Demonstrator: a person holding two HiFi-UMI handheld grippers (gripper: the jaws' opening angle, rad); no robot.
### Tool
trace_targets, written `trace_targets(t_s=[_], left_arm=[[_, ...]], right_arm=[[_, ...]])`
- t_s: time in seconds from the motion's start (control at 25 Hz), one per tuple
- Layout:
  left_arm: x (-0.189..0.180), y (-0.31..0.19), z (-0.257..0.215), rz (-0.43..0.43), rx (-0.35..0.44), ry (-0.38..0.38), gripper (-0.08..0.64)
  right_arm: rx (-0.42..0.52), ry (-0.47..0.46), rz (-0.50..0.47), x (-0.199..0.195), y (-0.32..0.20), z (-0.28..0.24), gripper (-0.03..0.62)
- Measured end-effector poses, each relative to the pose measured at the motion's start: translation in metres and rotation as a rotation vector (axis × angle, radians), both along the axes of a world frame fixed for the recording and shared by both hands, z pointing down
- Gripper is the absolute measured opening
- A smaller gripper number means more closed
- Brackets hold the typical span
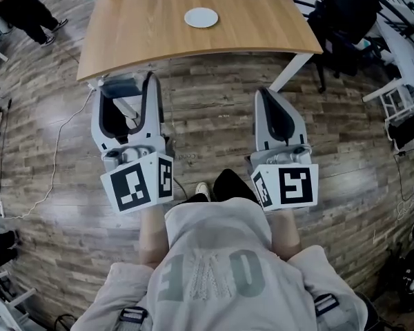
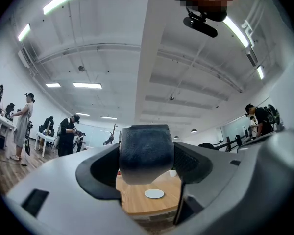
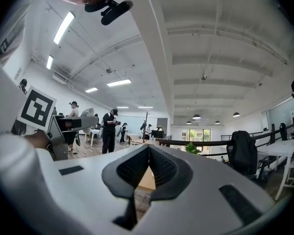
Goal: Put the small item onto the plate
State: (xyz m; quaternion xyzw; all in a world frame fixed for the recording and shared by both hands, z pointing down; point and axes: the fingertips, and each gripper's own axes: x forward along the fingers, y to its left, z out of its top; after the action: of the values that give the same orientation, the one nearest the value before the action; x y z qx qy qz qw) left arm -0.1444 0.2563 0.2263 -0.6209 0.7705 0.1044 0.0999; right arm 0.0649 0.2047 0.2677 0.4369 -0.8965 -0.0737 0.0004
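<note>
Your left gripper (image 1: 129, 85), centre left in the head view, had its fingers clamped on the dark grey, fuzzy, rounded block (image 2: 146, 153), off the pale wooden surface (image 1: 145, 36). Its broad face met the camera, and its long axis could not be told. The round white plate (image 1: 201, 17) sat top centre. Your right gripper (image 3: 148, 153) was clenched on nothing.

Wooden table (image 1: 159, 43) — one.
White plate (image 1: 201, 17) — one, on the table.
Handheld grippers — two: left gripper (image 1: 127, 89), right gripper (image 1: 265, 96).
Marker cubes — two, one per gripper: left cube (image 1: 138, 181), right cube (image 1: 286, 185).
Small dark item (image 2: 146, 153) — one, between the left jaws.
Small vessels at the table's far edge — three, cut off by the frame; kinds not readable.
</note>
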Motion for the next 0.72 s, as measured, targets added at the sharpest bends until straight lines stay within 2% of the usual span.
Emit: trace_targets(t_s=[0.4, 0.72], left_arm=[[-0.021, -0.047, 0.016, -0.028, 0.013, -0.006, 0.318], [-0.039, -0.148, 0.012, -0.071, 0.001, -0.03, 0.318]], right_arm=[[0.032, -0.011, -0.044, -0.023, -0.055, 0.008, 0.018], [0.021, -0.039, -0.106, -0.052, -0.169, 0.005, 0.018]])
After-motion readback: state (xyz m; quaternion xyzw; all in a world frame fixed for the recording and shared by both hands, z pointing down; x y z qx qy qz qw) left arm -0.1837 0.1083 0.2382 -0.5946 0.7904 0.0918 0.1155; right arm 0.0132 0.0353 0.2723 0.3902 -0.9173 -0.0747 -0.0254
